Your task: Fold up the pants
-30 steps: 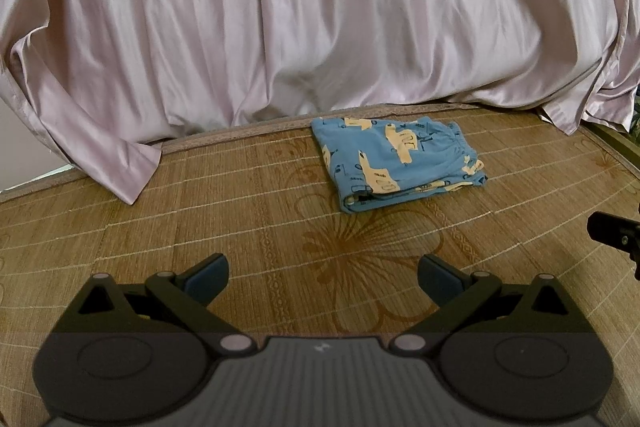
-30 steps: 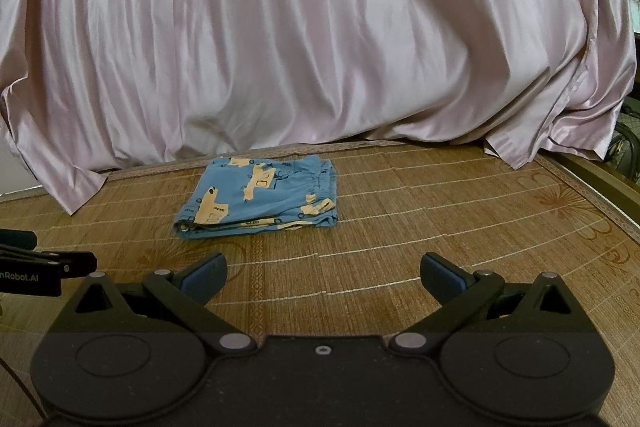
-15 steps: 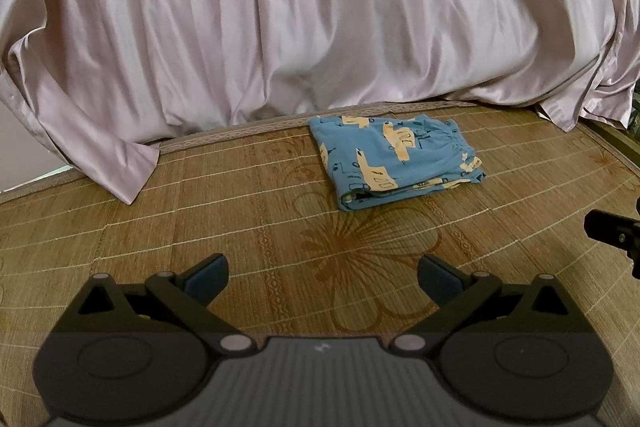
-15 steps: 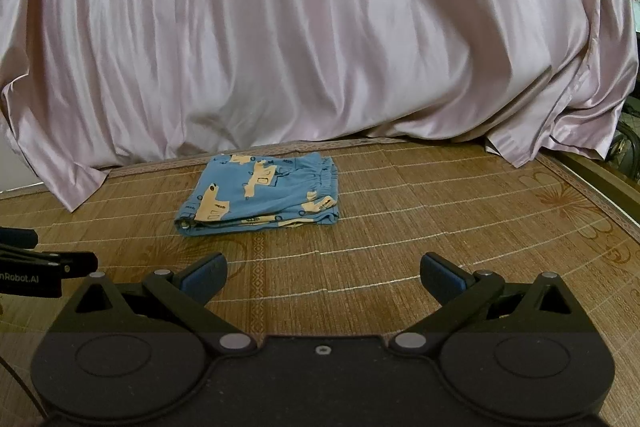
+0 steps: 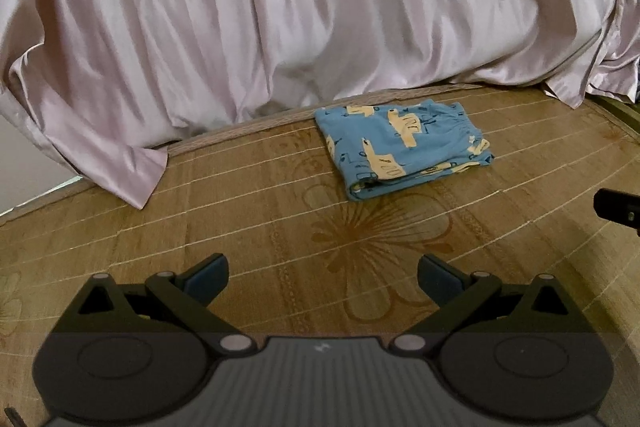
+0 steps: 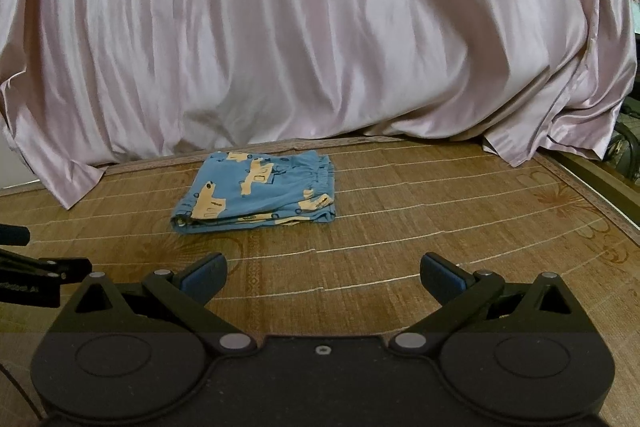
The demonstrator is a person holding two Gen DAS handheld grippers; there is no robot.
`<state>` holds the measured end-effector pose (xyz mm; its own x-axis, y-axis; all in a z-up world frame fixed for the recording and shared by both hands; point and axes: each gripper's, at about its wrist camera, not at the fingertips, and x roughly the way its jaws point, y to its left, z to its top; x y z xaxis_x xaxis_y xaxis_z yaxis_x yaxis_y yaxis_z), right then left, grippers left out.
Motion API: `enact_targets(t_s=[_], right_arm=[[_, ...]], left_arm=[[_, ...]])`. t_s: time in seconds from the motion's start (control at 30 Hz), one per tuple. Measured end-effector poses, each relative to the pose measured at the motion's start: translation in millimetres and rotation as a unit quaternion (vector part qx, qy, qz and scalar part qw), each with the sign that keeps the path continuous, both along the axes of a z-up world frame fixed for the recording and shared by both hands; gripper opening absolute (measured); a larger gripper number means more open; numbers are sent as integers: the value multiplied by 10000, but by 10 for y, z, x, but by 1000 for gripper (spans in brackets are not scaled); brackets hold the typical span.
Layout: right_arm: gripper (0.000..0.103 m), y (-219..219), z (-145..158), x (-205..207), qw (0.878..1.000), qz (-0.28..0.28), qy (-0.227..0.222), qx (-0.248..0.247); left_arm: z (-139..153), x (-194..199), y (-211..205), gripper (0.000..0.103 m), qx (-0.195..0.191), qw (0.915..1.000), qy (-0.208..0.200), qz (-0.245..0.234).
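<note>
1. Toward 12 o'clock from both grippers, on the woven bamboo mat [image 5: 248, 227], the pants [image 5: 400, 147] lie as a compact blue bundle with a yellow vehicle print. In the right wrist view the pants [image 6: 260, 193] sit slightly toward 11 o'clock; in the left wrist view, toward 1 o'clock.
2. Several layers are stacked, with the layered edges turned toward the cameras. The outline is a fairly tidy rectangle, so I judge the folding essentially done.
3. What may remain is small: a fringe of yellow print peeks out along the near edge, and the elastic waistband on the right side looks a little ruffled. Squaring those up would be the only touch left, if any.
4. Neither tool touches the garment. The left gripper [image 5: 322, 275] has its fingers [image 5: 208, 277] spread wide and empty, well apart from the bundle. The right gripper [image 6: 322, 277] likewise shows wide, empty fingers [image 6: 442, 277], with bare mat between them and the cloth.
5. Behind the pants, at 12 o'clock, a pale pink satin sheet [image 5: 280, 19] hangs in heavy folds down to the mat's far edge, just beside the bundle. It would crowd any reach from that side.
6. Nothing else lies on the mat between the grippers and the pants. Each view catches only the other tool's dark edge at its side.
</note>
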<state>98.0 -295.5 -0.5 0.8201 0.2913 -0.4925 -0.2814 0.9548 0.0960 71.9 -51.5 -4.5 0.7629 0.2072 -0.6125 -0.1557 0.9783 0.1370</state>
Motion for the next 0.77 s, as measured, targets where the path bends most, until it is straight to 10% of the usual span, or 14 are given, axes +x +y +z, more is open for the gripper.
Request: enact_targets(t_s=[0.77], right_arm=[[102,10,-13,19,10000,-1,47,-47]], left_arm=[[-23,22,18,103,30,9998,53,-167]])
